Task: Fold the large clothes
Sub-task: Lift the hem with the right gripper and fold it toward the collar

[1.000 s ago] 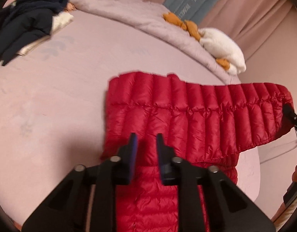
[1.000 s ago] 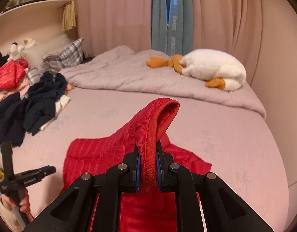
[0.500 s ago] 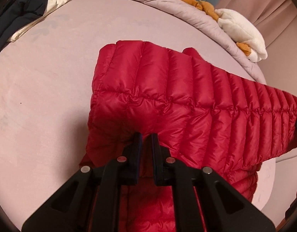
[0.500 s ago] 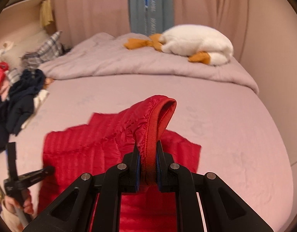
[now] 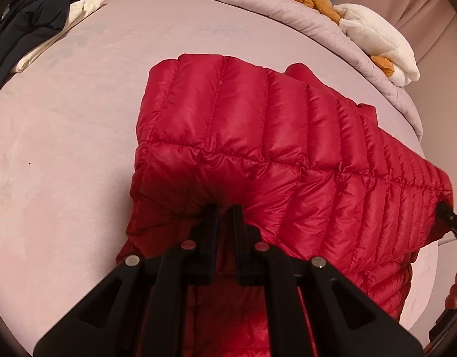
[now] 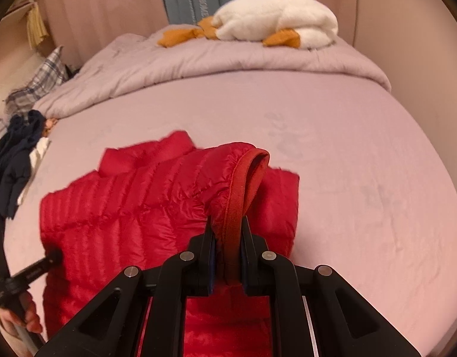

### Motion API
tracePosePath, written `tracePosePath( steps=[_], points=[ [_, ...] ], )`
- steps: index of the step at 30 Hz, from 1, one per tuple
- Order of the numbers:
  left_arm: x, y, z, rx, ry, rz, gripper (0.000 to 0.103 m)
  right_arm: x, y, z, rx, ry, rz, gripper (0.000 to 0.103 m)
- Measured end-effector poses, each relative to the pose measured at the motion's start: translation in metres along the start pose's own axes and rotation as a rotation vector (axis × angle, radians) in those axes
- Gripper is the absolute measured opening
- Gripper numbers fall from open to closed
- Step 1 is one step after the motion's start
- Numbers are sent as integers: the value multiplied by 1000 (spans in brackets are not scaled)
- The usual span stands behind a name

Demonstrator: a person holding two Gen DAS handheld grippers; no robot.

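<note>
The right gripper pinched the elastic-bound cuff of the red down jacket, the pads pressed on either side of it. The left gripper was clamped nearly shut on a quilted fold at the lower centre. The jacket lay spread across the pink bed sheet, centre frame. A plush goose rested on the duvet, upper frame; dark clothes were piled at upper left.

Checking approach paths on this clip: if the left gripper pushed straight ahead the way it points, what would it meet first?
The red puffer jacket: the left gripper is already shut on its sleeve fold; the bed likely lies right beneath.
</note>
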State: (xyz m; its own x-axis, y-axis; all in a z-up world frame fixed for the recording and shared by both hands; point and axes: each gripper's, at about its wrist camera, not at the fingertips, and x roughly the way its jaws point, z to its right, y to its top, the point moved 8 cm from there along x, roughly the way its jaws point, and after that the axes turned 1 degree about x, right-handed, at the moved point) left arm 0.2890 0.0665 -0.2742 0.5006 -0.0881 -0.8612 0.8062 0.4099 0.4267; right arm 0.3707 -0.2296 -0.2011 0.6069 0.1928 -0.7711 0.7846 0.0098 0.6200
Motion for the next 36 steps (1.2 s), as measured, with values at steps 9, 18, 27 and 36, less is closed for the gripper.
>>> tracePosePath(
  steps=[9, 18, 27, 36],
  points=[
    [6, -1, 1, 19, 19, 1, 7, 39, -23, 21, 61, -24, -85, 13],
    [10, -1, 0, 30, 33, -2, 7, 58, -34, 27, 79, -32, -104, 13],
    [9, -3, 1, 77, 49, 14, 7, 56, -39, 32, 86, -36, -86, 15],
    [6, -10, -9, 45, 69, 25, 9, 43, -48, 34, 82, -75, -49, 23]
  ],
)
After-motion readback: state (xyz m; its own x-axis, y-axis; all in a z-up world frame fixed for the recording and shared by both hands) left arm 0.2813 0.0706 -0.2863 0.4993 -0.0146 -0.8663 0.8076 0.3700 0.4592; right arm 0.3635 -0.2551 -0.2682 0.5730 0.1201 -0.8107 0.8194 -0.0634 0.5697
